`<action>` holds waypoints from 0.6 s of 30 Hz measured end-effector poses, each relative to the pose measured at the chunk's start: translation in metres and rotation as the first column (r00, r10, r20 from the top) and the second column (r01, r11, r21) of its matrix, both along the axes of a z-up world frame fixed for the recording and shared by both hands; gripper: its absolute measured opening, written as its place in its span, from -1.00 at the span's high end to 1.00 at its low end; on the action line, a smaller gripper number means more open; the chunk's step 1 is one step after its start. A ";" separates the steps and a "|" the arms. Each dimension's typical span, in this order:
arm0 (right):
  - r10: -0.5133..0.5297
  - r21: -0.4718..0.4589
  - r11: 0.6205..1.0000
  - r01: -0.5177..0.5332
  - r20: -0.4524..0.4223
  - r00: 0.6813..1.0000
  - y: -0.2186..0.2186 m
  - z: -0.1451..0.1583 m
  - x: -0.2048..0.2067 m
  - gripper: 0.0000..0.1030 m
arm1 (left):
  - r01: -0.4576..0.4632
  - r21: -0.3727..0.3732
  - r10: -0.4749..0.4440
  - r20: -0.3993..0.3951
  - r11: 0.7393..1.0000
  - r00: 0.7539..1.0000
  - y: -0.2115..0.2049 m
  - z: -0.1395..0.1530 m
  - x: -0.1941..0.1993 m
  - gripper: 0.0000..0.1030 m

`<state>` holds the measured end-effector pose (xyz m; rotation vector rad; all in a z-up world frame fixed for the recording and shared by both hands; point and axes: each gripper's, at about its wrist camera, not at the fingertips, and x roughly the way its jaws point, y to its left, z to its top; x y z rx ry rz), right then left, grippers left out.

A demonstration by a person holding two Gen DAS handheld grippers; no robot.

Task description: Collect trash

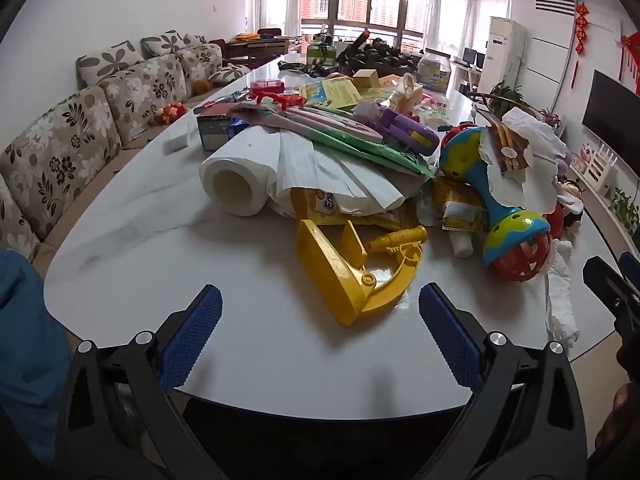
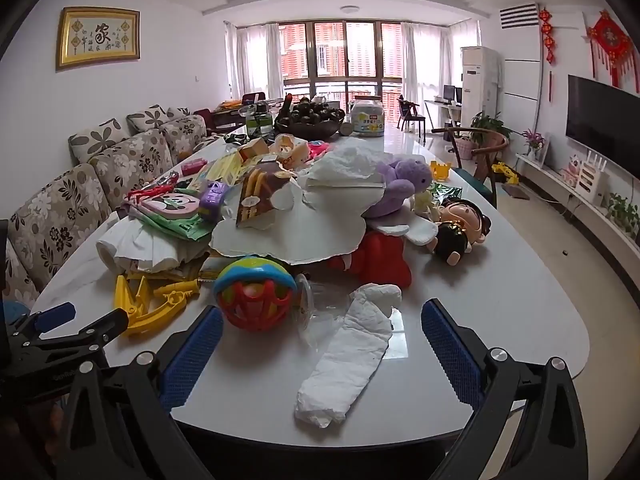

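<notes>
A crumpled white tissue (image 2: 348, 356) lies on the white table (image 2: 500, 300) near its front edge, between my right gripper's open fingers; it also shows in the left wrist view (image 1: 560, 296). My right gripper (image 2: 320, 344) is open and empty just above the table edge. My left gripper (image 1: 320, 332) is open and empty, in front of a yellow toy part (image 1: 356, 268). Torn white paper (image 2: 296, 236) with a brown snack wrapper (image 2: 256, 196) lies on the pile. A yellow snack packet (image 1: 460, 208) lies beside the rattle (image 1: 500, 216).
The table holds a pile of toys: a paper towel roll (image 1: 236, 180), a purple plush (image 2: 404, 184), a doll (image 2: 460, 232), a red cloth (image 2: 380, 264). A flowered sofa (image 1: 60, 152) runs along the left. A chair (image 2: 480, 152) stands at the right.
</notes>
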<state>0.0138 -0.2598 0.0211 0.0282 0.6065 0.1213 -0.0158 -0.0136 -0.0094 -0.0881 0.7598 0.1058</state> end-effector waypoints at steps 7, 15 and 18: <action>0.004 0.004 1.000 -0.004 -0.016 1.000 0.000 -0.002 0.002 -0.90 | 0.000 0.006 0.000 -0.004 1.000 1.000 0.000 -0.002 0.001 -0.87; 0.008 0.004 1.000 -0.008 -0.022 1.000 0.001 -0.003 0.003 -0.90 | -0.002 -0.001 0.002 -0.006 1.000 1.000 0.001 -0.003 0.002 -0.87; 0.009 0.005 1.000 -0.009 -0.023 1.000 0.002 -0.003 0.002 -0.90 | -0.002 0.002 0.002 -0.003 1.000 1.000 0.001 -0.003 0.000 -0.87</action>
